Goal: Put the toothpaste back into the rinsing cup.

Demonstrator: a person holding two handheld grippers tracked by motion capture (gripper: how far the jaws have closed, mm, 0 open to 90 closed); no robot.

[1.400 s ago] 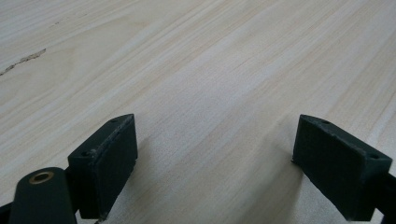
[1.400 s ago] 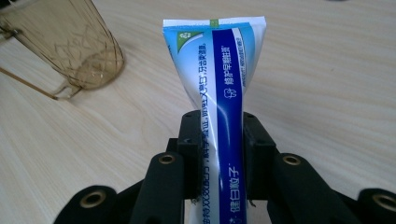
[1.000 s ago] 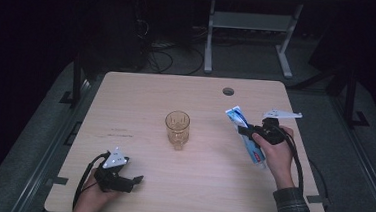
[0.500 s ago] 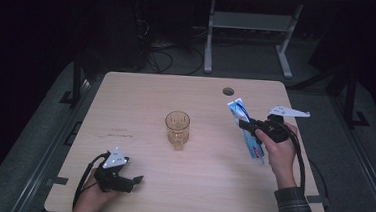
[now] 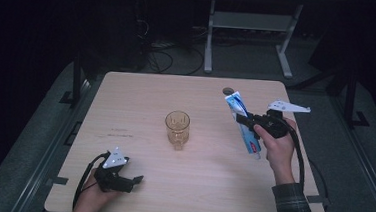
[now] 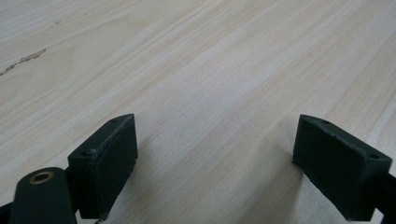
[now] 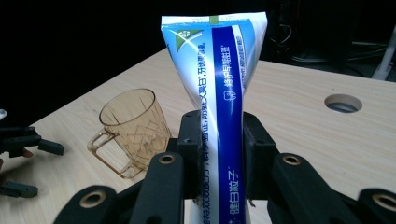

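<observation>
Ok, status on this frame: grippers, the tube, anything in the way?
Right gripper shut on toothpaste tube, lifted off the table. Left gripper open, low over the wood. Amber mug mid-table, path looks clear.

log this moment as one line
right gripper: shut on toothpaste tube, lifted | left gripper: open, empty | glass mug: upright, mid-table

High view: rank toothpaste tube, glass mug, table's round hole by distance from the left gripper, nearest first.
From the left gripper, at the near left edge:
1. glass mug, table centre.
2. toothpaste tube, clamped in the right gripper, right side.
3. round hole, far right.
</observation>
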